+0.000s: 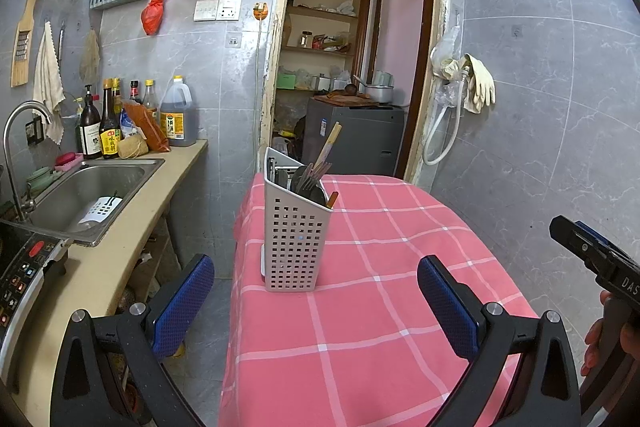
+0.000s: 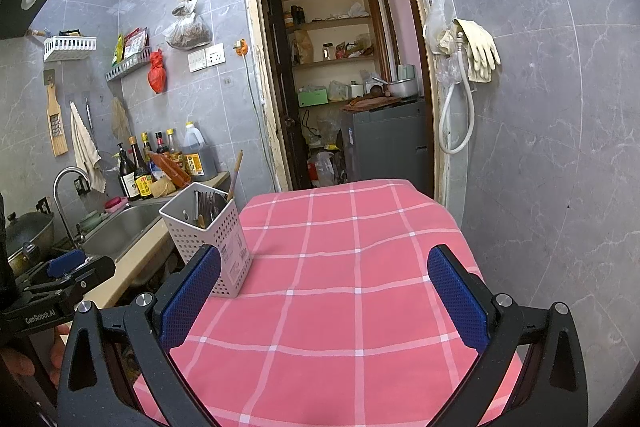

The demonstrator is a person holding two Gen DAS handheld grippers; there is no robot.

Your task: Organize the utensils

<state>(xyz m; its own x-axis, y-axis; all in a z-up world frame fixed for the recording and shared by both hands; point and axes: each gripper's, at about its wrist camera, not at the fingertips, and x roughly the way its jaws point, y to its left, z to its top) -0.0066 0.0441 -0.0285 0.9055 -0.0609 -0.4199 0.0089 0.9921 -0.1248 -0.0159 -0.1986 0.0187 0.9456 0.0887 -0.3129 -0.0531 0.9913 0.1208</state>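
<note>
A white perforated utensil holder [image 1: 296, 235] stands upright on the table with the pink checked cloth [image 1: 380, 287]. It holds forks, spoons and chopsticks [image 1: 312, 175]. My left gripper [image 1: 316, 291] is open and empty, just in front of the holder. The holder also shows in the right wrist view [image 2: 212, 231], at the table's left edge, with the utensils [image 2: 208, 207] inside. My right gripper [image 2: 324, 291] is open and empty above the cloth [image 2: 340, 267], with its left finger pad [image 2: 192, 295] close to the holder.
A counter with a steel sink [image 1: 84, 195], a tap [image 1: 20, 147] and sauce bottles [image 1: 120, 123] runs along the left. An induction cooker [image 1: 24, 275] sits at the near left. A doorway [image 1: 344, 67] opens to a pantry behind the table. The right gripper shows at the right edge [image 1: 600, 263].
</note>
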